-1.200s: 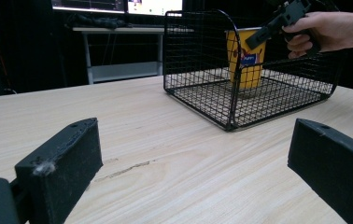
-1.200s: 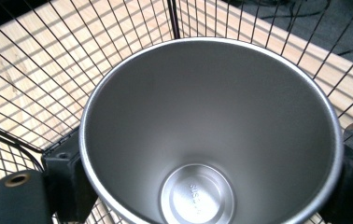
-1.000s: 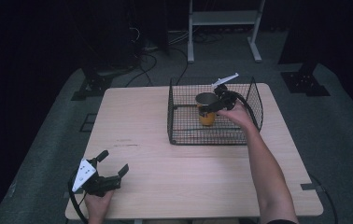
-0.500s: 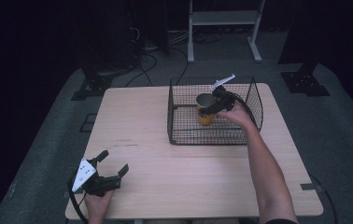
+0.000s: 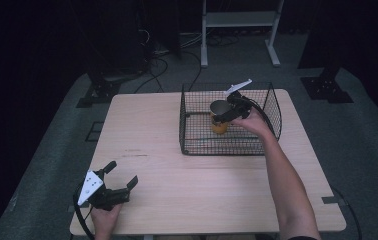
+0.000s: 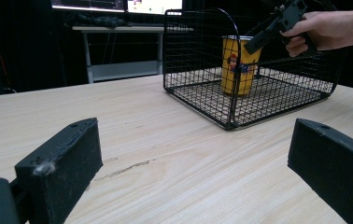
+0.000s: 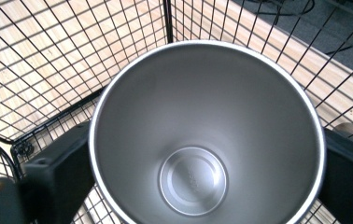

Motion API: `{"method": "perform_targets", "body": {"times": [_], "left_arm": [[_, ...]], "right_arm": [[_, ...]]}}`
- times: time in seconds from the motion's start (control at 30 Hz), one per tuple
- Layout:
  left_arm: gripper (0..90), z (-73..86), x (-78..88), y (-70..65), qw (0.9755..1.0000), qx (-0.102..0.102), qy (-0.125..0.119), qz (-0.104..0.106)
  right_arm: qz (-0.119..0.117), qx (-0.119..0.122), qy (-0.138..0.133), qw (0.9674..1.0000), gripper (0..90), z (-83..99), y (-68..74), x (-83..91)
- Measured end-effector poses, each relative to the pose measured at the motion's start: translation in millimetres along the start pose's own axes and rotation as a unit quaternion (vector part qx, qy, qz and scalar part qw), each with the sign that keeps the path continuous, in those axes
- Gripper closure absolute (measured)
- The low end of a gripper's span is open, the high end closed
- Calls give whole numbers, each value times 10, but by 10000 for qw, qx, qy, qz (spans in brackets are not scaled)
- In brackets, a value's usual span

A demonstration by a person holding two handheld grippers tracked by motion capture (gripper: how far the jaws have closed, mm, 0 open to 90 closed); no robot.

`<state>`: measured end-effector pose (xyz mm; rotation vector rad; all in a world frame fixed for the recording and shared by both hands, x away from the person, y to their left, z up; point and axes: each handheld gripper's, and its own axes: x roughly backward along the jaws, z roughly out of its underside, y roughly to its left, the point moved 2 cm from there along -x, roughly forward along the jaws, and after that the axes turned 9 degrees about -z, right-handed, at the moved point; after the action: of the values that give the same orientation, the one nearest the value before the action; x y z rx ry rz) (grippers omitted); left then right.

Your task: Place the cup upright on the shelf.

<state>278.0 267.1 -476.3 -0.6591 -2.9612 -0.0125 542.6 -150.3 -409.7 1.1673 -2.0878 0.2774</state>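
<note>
overhead, the right gripper [image 5: 225, 116] reaches into the wire basket [image 5: 272, 107], jaws either side of the yellow cup [image 5: 219, 119]; the left gripper [image 5: 119, 180] rests wide open on the wooden table [image 5: 177, 165].

left gripper view: cup stands ahead, between spread jaws.

right gripper view: jaws flank the steel interior; contact unclear.

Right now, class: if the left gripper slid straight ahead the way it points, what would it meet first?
Bare table first, then probably the wire basket with the cup in it; exact line and depth are uncertain.
</note>
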Motion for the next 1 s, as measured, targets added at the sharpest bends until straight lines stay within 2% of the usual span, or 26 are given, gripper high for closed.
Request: {"method": "perform_targets", "body": {"times": [0.27,0.53,0.83,1.0], "left_arm": [[23,-5,-10,3,10000,-5,-6,1],[23,-8,-16,6,10000,-13,-14,-8],[23,5,9,15,10000,75,-22,6],[23,6,0,-3,10000,19,19,6]], "right_arm": [[-32,-20,-135,9999,19,-40,33,71],[-23,-96,-580,9983,19,-110,28,274],[-201,-72,-557,9982,19,-139,142,429],[-281,49,-590,9979,19,-168,273,539]]}}
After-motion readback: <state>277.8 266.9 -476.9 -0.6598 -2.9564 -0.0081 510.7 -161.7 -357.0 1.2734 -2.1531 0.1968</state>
